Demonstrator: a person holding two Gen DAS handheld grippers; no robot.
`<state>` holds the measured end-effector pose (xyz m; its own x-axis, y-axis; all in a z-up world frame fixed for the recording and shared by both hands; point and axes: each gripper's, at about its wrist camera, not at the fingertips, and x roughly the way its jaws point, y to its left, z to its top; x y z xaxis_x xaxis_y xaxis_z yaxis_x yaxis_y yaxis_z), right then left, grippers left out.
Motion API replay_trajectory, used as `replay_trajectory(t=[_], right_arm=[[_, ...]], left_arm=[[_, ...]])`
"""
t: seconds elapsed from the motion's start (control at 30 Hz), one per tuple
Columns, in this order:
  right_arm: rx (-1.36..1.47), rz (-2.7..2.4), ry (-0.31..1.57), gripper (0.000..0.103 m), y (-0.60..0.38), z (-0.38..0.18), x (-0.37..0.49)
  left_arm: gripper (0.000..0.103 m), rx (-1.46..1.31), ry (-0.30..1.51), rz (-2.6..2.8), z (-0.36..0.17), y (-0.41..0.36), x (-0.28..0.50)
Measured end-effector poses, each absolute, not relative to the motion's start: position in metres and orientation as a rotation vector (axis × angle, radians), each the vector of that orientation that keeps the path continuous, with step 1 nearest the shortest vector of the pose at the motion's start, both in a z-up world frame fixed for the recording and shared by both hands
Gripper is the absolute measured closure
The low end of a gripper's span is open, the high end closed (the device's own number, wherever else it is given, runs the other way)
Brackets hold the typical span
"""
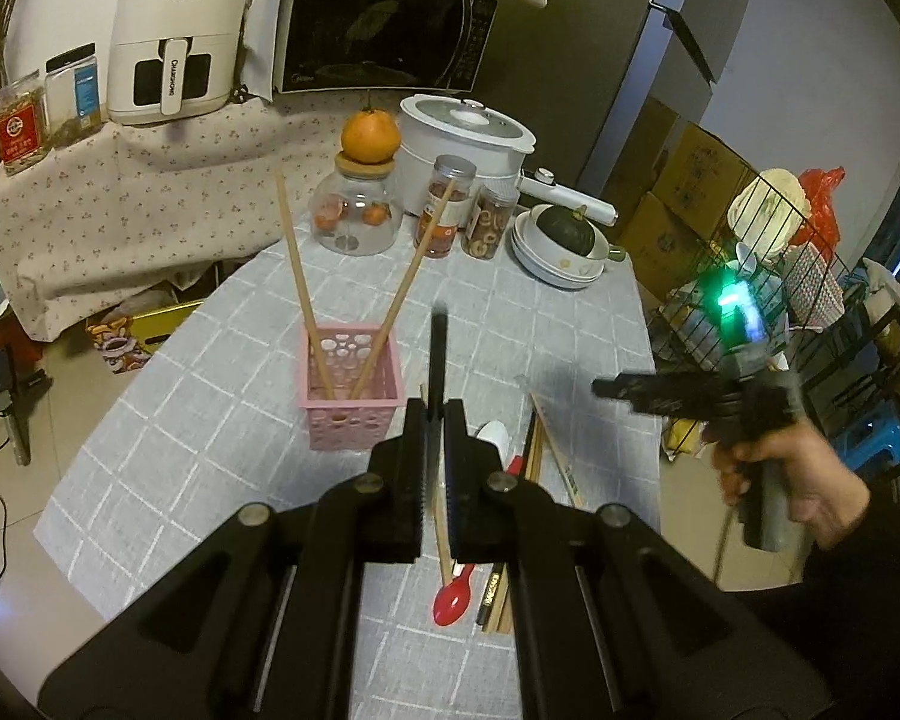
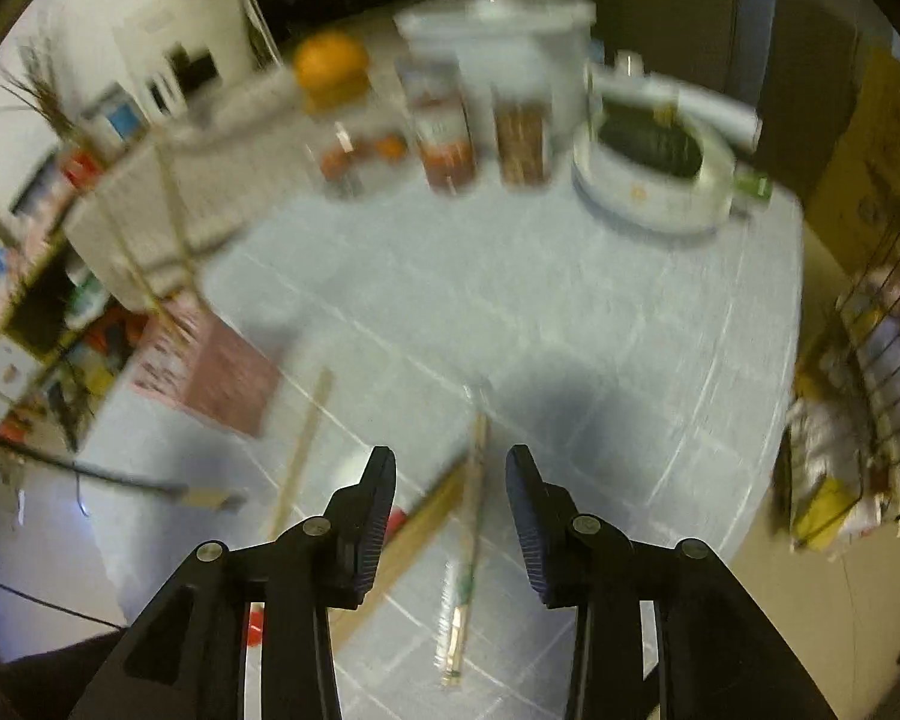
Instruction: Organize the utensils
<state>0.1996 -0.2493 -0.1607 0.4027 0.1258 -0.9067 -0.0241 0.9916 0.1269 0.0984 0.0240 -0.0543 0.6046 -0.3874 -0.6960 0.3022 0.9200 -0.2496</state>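
Grip check, left wrist view: my left gripper [image 1: 436, 420] is pinched tight on a dark utensil handle [image 1: 437, 354] that sticks up toward 12 o'clock. Pink holder [image 1: 354, 399] sits at 10 o'clock of the fingertips on the grey checked tablecloth [image 1: 534, 330], two wooden chopsticks [image 1: 299, 288] leaning in it. Red spoon [image 1: 453, 597] and loose chopsticks [image 1: 555, 462] lie at 5 o'clock. My right gripper [image 1: 606, 389] hangs at 3 o'clock.

Right wrist view, blurred: right gripper [image 2: 450, 468] spread, nothing between the pads; a wrapped chopstick pair [image 2: 465, 564] lies on the cloth at 6 o'clock. Pink holder [image 2: 210, 372] at 10 o'clock.
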Motion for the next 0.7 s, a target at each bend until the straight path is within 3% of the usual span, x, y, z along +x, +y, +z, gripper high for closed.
replay_trajectory(t=[0.4,0.5,0.53,0.7], right_arm=[[0.122,0.066,1.419,0.067,-0.248,-0.246,0.228],[0.082,0.065,1.421,0.078,-0.241,-0.251,0.227],[0.075,0.069,1.419,0.09,-0.239,-0.249,0.227],[0.026,0.046,1.373,0.093,-0.239,-0.238,0.217]], left_arm=[[0.097,-0.097,0.829,-0.406,-0.053,0.021,0.097],[0.097,-0.097,0.827,-0.402,-0.053,0.021,0.097],[0.097,-0.097,0.825,-0.399,-0.053,0.021,0.097],[0.097,-0.111,0.796,-0.386,-0.048,0.025,0.094]])
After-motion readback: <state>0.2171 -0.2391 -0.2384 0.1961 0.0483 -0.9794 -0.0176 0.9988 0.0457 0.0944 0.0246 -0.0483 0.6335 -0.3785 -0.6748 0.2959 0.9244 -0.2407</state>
